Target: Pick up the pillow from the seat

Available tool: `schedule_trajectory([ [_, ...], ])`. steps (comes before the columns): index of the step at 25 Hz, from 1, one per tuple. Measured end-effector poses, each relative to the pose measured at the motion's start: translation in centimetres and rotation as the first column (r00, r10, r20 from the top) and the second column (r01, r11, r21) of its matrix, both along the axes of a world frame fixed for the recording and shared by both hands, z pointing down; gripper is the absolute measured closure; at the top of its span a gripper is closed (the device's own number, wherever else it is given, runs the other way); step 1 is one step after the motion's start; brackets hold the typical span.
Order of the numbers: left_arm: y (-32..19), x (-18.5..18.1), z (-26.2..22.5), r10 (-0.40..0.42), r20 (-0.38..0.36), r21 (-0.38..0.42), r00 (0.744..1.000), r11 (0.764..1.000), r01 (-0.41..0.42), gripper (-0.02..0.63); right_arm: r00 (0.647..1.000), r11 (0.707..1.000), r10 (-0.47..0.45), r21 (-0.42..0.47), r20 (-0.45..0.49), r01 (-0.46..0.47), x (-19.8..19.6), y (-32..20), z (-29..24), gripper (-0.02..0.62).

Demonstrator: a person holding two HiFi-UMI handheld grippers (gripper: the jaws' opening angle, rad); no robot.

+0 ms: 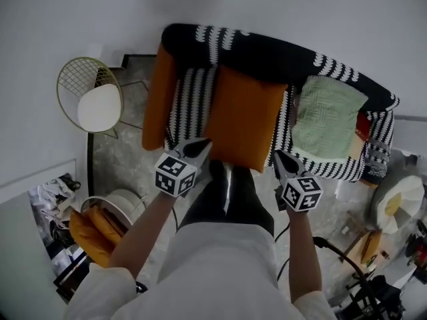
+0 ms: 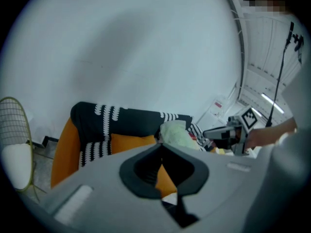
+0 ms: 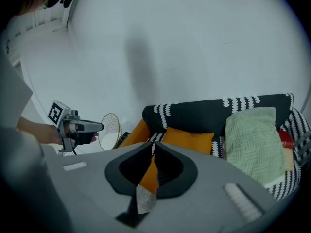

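Note:
An orange pillow point(image 1: 243, 115) lies on the middle seat of a black sofa with white stripes point(image 1: 267, 52). Both gripper views show the pillow point(image 2: 129, 142) point(image 3: 189, 141) some way ahead. My left gripper point(image 1: 202, 145) hangs by the pillow's front left corner, its jaws shut and holding nothing point(image 2: 161, 144). My right gripper point(image 1: 276, 156) hangs off the front right corner, its jaws together and holding nothing point(image 3: 152, 143). Neither gripper touches the pillow. Each gripper shows at the edge of the other's view.
A green pillow point(image 1: 327, 115) lies on the right seat, and a long orange cushion point(image 1: 159, 95) stands against the left arm. A gold wire chair with a white pad point(image 1: 93, 99) stands to the left. Orange things point(image 1: 90, 232) and cables clutter the floor.

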State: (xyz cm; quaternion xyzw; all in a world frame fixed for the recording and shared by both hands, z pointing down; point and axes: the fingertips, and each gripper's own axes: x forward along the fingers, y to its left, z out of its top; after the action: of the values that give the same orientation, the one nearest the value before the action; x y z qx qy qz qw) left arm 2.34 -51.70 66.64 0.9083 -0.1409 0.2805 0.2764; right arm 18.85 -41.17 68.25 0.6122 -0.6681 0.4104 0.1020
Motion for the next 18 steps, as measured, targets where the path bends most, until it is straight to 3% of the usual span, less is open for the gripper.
schedule_trajectory([
  [5,-1.4,0.8,3.6,-0.039,0.028,-0.046,0.999,0.998,0.04,0.603,0.999,0.999,-0.03,-0.04,0.044,0.031,0.5,-1.2,3.7,0.568],
  [18,-4.4,2.7,12.9,-0.07,0.07,-0.072,0.995,0.995,0.075,0.588,0.992,0.99,-0.064,-0.118,0.106,0.077,2.4,-4.8,13.5,0.552],
])
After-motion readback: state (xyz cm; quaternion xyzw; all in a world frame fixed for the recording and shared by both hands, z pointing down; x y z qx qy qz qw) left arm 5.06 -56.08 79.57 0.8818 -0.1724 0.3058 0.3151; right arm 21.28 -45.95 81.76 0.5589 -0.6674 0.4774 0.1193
